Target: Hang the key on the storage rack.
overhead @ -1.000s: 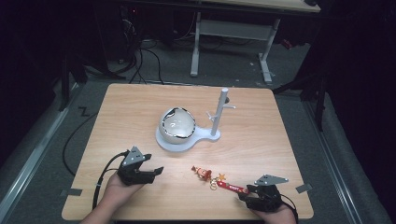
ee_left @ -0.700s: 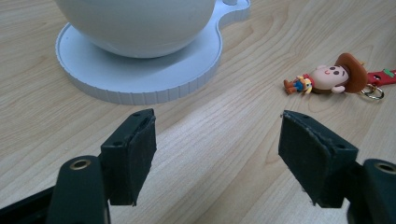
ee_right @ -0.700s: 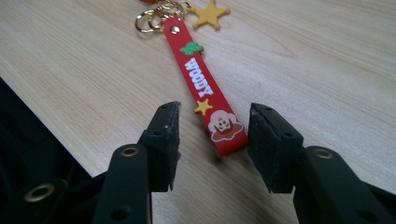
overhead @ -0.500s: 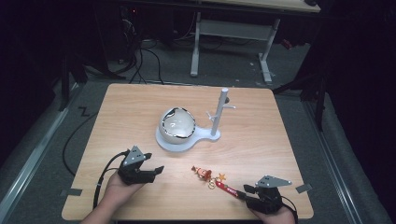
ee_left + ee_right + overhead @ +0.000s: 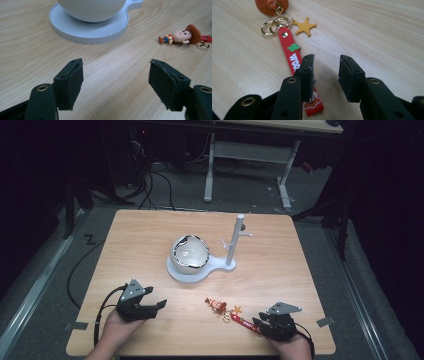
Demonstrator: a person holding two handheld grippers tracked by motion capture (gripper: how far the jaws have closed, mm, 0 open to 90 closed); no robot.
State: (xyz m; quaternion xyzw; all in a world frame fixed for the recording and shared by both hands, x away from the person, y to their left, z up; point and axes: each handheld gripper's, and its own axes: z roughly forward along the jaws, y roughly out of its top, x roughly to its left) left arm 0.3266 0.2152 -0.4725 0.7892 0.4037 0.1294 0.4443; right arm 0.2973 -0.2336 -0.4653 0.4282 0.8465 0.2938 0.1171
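Note:
A keychain lies on the wooden table (image 5: 150,235): a small cowboy figure (image 5: 216,304), a yellow star (image 5: 237,309) and a red strap (image 5: 246,323). My right gripper (image 5: 258,322) rests low at the strap's near end. In the right gripper view it (image 5: 326,67) is narrowly open; the red strap (image 5: 290,53) runs under its left jaw and the gap holds nothing. My left gripper (image 5: 161,304) sits at the front left, wide open (image 5: 115,72) and empty, facing the cowboy figure (image 5: 181,36).
A white stand (image 5: 187,272) sits mid-table, carrying a glossy white globe (image 5: 190,252) and an upright post (image 5: 235,240) with small pegs. Its ribbed base (image 5: 87,35) is just ahead of the left gripper. The table's front edge lies close behind both hands.
The right gripper has edged slightly left, closer over the red strap's end. The left gripper and the keychain have stayed put.

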